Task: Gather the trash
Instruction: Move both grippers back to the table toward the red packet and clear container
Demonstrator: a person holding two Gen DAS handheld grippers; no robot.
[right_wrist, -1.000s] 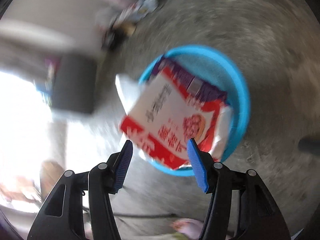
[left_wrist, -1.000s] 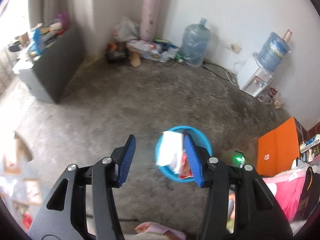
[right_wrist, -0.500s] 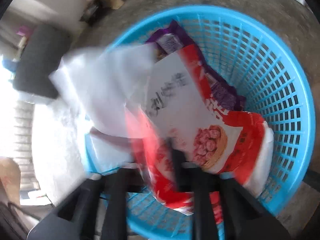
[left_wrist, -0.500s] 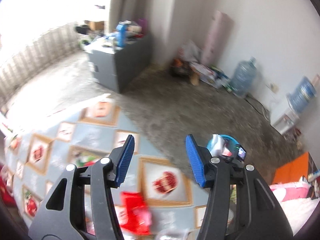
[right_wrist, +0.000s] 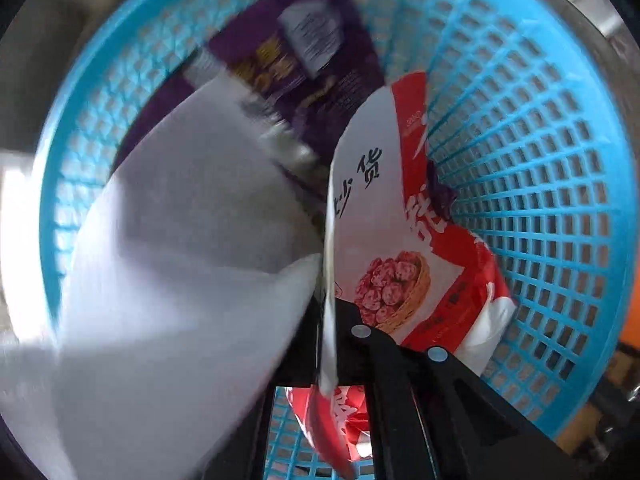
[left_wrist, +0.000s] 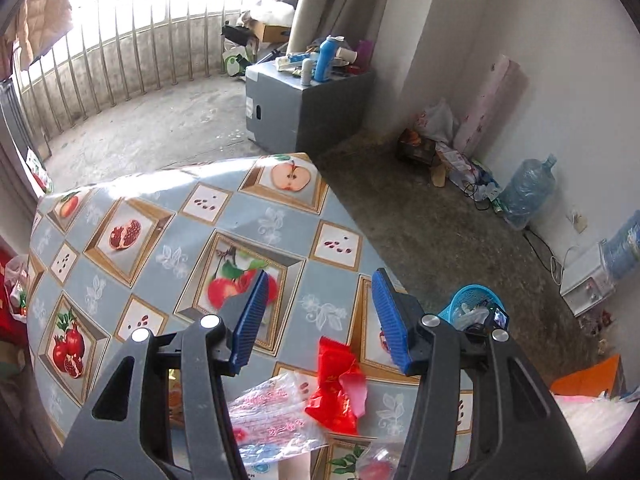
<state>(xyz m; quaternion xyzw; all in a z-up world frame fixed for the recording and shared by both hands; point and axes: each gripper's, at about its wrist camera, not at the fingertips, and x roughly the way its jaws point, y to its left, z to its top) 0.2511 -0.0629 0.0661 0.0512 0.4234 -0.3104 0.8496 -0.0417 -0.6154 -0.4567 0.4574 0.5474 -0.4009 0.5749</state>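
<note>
Blue basket (right_wrist: 540, 128) walls ring the right tongs (right_wrist: 326, 360), clamped on a snack bag (right_wrist: 384, 248); left tongs (left_wrist: 316, 316) gape above the table (left_wrist: 248, 220).

In the blue basket (right_wrist: 560, 160), the white sheet (right_wrist: 180, 260) is smeared by blur and hides the right gripper's (right_wrist: 326, 344) fingertips; beside the basket, the purple packet's (right_wrist: 304, 76) print is unreadable

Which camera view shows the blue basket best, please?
The right wrist view: the blue basket fills the picture, its lattice wall and the wrappers inside are plain. The left wrist view shows it only small on the floor beyond the table, partly hidden by the right gripper.
</note>
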